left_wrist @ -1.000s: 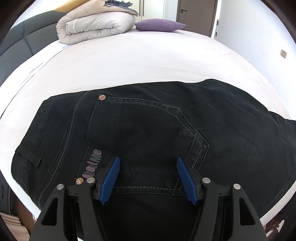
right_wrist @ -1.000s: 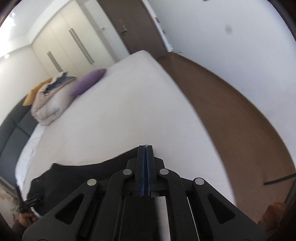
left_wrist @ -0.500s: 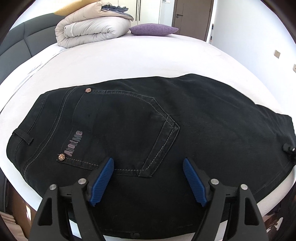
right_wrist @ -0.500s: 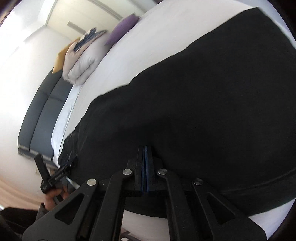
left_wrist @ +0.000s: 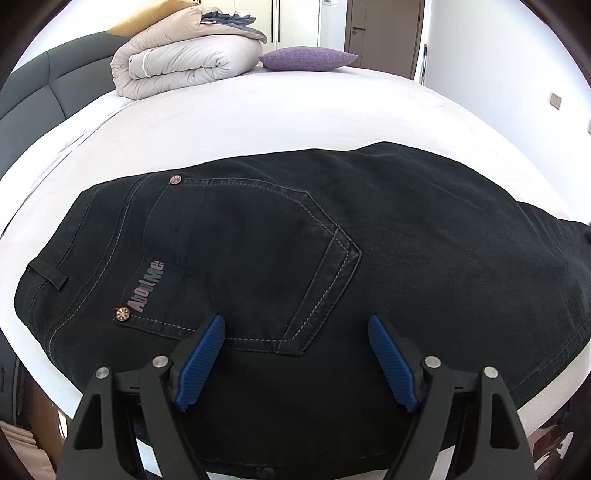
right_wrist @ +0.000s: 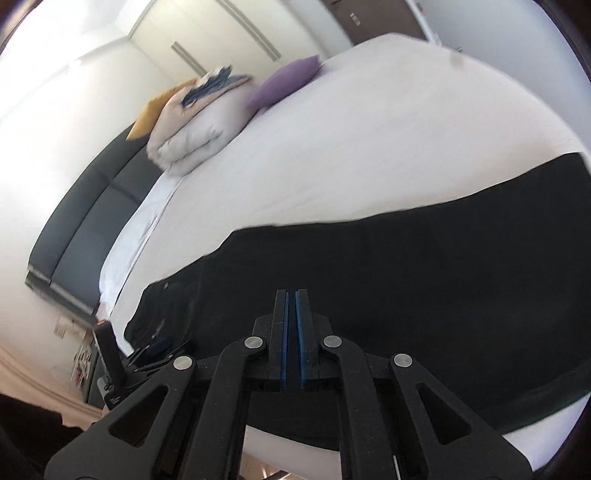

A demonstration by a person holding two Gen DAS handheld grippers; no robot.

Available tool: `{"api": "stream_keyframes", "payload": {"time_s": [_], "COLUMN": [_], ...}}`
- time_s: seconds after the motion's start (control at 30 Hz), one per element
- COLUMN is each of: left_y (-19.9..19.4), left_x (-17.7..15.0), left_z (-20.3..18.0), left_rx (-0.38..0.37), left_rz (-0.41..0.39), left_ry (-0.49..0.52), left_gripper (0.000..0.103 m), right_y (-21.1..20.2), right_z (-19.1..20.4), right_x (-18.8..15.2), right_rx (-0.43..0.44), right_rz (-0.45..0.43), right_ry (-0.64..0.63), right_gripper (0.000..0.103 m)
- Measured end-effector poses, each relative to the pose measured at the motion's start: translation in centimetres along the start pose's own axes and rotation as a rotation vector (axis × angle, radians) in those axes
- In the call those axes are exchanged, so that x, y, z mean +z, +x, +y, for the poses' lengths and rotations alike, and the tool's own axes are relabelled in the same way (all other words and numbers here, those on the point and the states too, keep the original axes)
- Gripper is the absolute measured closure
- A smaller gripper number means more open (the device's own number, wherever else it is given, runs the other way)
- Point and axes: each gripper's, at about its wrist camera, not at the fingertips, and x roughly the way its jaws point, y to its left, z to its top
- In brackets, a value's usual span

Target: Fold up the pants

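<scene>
Black jeans [left_wrist: 295,258] lie flat across the near part of a white bed [left_wrist: 258,118], waist at the left, legs running right, a back pocket with "AboutMe" lettering facing up. My left gripper [left_wrist: 295,332] is open and empty, just above the seat of the jeans near the pocket's lower edge. In the right wrist view the jeans [right_wrist: 406,277] stretch across the bed [right_wrist: 369,147]. My right gripper [right_wrist: 291,314] is shut with nothing between its pads, above the jeans' near edge. The left gripper also shows in the right wrist view [right_wrist: 147,350] at the waist end.
A folded beige duvet [left_wrist: 184,62] and a purple pillow [left_wrist: 306,59] sit at the head of the bed by a dark headboard [left_wrist: 37,96]. A brown door [left_wrist: 384,33] and wardrobes stand behind. The bed's near edge runs just under both grippers.
The left gripper has drawn back and risen slightly, staying open over the pocket. The right gripper, shut throughout, has swung from the floor side toward the jeans and tilted back up.
</scene>
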Motion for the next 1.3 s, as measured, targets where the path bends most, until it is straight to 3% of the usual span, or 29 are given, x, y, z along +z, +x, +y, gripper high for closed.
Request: {"api": "stream_keyframes", "payload": {"time_s": [0.07,0.13,0.2,0.27,0.3,0.4,0.5,0.7,0.87,0.93,1.0,1.13,1.2,1.27,1.3], "left_y": [0.1,0.1,0.1,0.1,0.1,0.0,0.0,0.0,-0.5,-1.3,-2.8,-3.5,-2.0,0.6,1.8], "left_x": [0.1,0.0,0.0,0.0,0.0,-0.1,-0.1,-0.2,0.2,0.7,1.8,5.6,6.7,7.4,7.5], "left_z": [0.2,0.3,0.4,0.2,0.3,0.3,0.4,0.4,0.4,0.3,0.4,-0.4,-0.8,-0.7,-0.5], "left_rx": [-0.002,-0.003,-0.005,-0.006,-0.007,-0.005,-0.007,-0.002,-0.004,-0.004,-0.036,-0.086,-0.052,-0.015,0.003], "left_rz": [0.0,-0.001,-0.001,-0.001,-0.001,-0.002,-0.003,-0.003,0.0,-0.007,-0.049,-0.098,-0.076,-0.015,0.017], "left_ry": [0.001,0.0,0.0,-0.001,-0.001,-0.001,-0.001,0.003,0.002,0.007,-0.006,0.043,0.099,0.13,0.134], "left_gripper": [0.021,0.021,0.021,0.021,0.021,0.021,0.021,0.021,0.022,0.027,0.029,0.036,0.048,0.071,0.076], "right_y": [4.9,8.9,12.2,13.3,12.5,10.8,7.3,0.3,-5.8,-7.0,-7.0,-2.5,1.4,5.8,7.5], "right_z": [2.2,2.7,1.7,-0.5,-2.3,-5.2,-11.0,-18.3,-19.8,-18.7,-16.5,-11.5,-8.3,-6.1,-6.3], "right_x": [-0.6,-1.1,-2.2,-2.4,-3.6,-3.5,-2.7,-1.8,-0.5,-0.2,0.2,1.3,1.4,1.2,1.3], "right_rx": [0.063,0.065,0.061,0.106,0.123,0.05,0.023,-0.129,-0.358,-0.38,-0.348,-0.128,-0.039,0.027,0.058], "right_rz": [0.084,0.145,0.21,0.2,0.188,0.101,-0.005,-0.221,-0.348,-0.378,-0.381,-0.272,-0.192,-0.091,-0.049], "right_ry": [0.003,0.017,0.059,0.134,0.161,0.208,0.386,0.501,0.494,0.453,0.386,0.292,0.232,0.193,0.178], "right_gripper": [0.098,0.098,0.1,0.103,0.103,0.103,0.103,0.103,0.103,0.101,0.101,0.101,0.101,0.101,0.101]}}
